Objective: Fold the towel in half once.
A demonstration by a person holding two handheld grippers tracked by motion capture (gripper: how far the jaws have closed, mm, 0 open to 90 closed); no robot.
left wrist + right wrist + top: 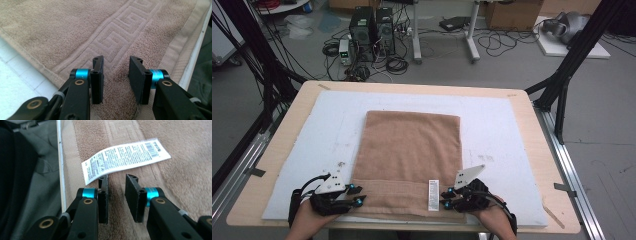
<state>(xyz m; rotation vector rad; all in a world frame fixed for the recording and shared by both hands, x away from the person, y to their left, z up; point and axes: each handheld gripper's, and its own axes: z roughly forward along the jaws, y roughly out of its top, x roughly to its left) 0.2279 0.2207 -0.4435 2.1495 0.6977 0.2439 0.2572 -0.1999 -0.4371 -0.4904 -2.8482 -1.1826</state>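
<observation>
Looking down from the high view, a tan towel (409, 160) lies folded flat on a white mat (492, 125) that covers most of the wooden desk (537, 150). Everything else here is placed relative to that towel.

The left claw (358, 194) sits at the towel's near left corner, held in a hand (307, 220) that comes in from the near edge. In the left gripper view the two black jaws stand apart with a clear gap, and the towel (75, 32) with its raised key-pattern border lies under and between them. The pads aren't pressing on any fold that I can see, so I'd call it released and resting low over the cloth.

The right claw (446, 196) is at the towel's near right corner, just beside the white care label (433, 195) stitched into the near hem. In the right gripper view its jaws are also parted, with the towel (190, 170) showing in the gap. The label (125, 157) curls up off the cloth just beyond the left jaw tip, close to it but not between the jaws. So this one is released too, nothing pinched.

The near hem of the towel runs right along the mat edge (60, 165), on the person's side.

Beyond the far end of the towel, off the desk, there are two computer towers (372, 30) and loose cables (502, 42) on the floor.
</observation>
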